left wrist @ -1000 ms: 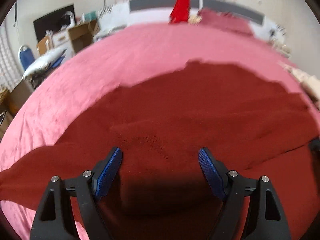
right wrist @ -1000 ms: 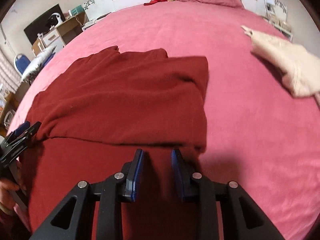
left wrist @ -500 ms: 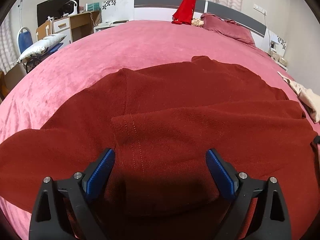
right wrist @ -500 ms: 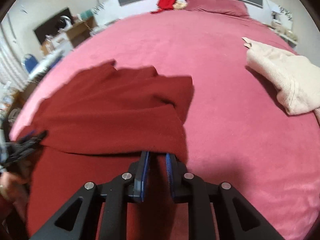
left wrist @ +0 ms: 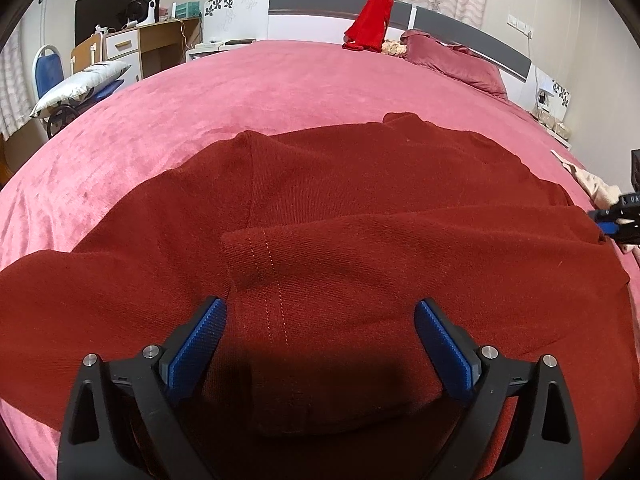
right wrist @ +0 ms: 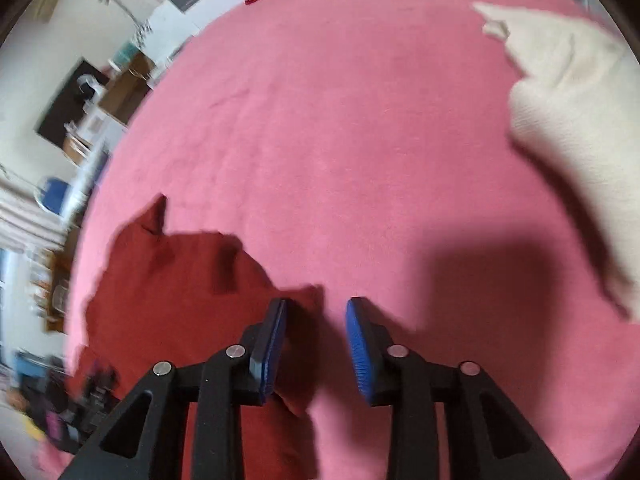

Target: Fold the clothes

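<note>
The left gripper (left wrist: pixel 320 320) is opening wide above the dark red knit sweater (left wrist: pixel 360 208), partly folded on the pink velvety bedspread (left wrist: pixel 280 80). The right gripper (right wrist: pixel 316 316) is opening, empty; further folds seem pending.

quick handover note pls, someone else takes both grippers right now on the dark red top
Left gripper: jaws opening wide over the folded-in sleeve, holding nothing.
Right gripper: jaws opening at the garment's right edge, nothing pinched.
Dark red top lies flat on the pink bed; cream garment waits to the right.
Done: one sleeve folded across.
Left: remaining folds, probably the cream piece too.
</note>
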Motion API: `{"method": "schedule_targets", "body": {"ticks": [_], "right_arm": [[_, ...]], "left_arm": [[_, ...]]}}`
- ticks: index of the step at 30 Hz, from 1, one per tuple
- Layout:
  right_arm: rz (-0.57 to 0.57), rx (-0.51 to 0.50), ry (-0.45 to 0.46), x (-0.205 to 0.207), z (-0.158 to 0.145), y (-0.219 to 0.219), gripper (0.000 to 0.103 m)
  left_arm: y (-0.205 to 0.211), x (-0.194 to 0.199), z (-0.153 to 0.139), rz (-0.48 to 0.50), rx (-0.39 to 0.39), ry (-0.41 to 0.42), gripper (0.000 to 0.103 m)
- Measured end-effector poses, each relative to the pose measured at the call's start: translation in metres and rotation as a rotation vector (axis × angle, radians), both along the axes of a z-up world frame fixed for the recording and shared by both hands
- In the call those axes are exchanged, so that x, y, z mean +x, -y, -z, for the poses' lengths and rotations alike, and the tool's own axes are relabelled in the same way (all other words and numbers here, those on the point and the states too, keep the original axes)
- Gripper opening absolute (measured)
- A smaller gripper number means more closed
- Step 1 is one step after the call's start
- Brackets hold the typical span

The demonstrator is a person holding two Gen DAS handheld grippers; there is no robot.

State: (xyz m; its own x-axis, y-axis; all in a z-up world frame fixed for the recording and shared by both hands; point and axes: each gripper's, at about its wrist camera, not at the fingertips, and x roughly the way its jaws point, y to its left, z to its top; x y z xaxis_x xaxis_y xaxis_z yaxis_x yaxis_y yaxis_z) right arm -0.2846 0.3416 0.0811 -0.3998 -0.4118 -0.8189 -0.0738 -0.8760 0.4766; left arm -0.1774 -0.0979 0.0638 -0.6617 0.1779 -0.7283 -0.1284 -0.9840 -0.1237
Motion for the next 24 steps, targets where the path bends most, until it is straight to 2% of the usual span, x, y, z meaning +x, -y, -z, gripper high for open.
{"method": "schedule_targets", "body": {"ticks": [1, 3, 7, 8, 9, 11, 12, 13, 18, 21, 23, 24], "right_arm": [[-0.005, -0.006, -0.009, -0.002, -0.001, 0.001, 0.01], [0.007, 0.023, -0.023, -0.009, -0.007, 0.002, 0.003], [0.012, 0.2, -0.202, -0.018, -0.047, 0.014, 0.001], [-0.008, 0.19, -0.211, -0.02, -0.049, 0.017, 0.001], [-0.028, 0.163, -0.209, -0.022, -0.049, 0.02, 0.003], [-0.032, 0.044, -0.158, -0.023, -0.041, 0.014, 0.009], [-0.009, 0.007, -0.133, -0.022, -0.036, 0.009, 0.022], [0.016, -0.016, -0.108, -0.019, -0.031, 0.002, 0.026], [-0.051, 0.019, -0.007, -0.012, -0.011, -0.001, 0.026], [-0.124, 0.067, 0.052, -0.016, 0.003, 0.013, 0.026], [-0.151, 0.098, 0.028, -0.018, 0.0, 0.022, 0.019], [-0.173, 0.131, 0.023, -0.02, -0.002, 0.029, 0.006]], "left_arm": [[0.0, -0.001, 0.001, 0.0, 0.001, 0.0, 0.097], [-0.001, -0.001, 0.001, 0.001, -0.001, 0.001, 0.098], [0.0, -0.002, 0.002, 0.002, 0.004, 0.002, 0.099], [0.0, -0.002, 0.002, 0.002, 0.006, 0.003, 0.099], [0.0, -0.002, 0.003, 0.003, 0.007, 0.003, 0.099], [0.0, -0.003, 0.003, 0.005, 0.008, 0.003, 0.099], [0.0, -0.003, 0.003, 0.005, 0.008, 0.003, 0.1], [0.0, -0.003, 0.004, 0.005, 0.008, 0.003, 0.1], [-0.001, -0.004, 0.003, 0.004, 0.003, 0.002, 0.1], [0.0, -0.004, 0.004, 0.005, 0.001, 0.001, 0.1], [0.0, -0.003, 0.004, 0.006, 0.001, 0.001, 0.1], [0.0, -0.003, 0.004, 0.006, 0.002, 0.001, 0.1]]}}
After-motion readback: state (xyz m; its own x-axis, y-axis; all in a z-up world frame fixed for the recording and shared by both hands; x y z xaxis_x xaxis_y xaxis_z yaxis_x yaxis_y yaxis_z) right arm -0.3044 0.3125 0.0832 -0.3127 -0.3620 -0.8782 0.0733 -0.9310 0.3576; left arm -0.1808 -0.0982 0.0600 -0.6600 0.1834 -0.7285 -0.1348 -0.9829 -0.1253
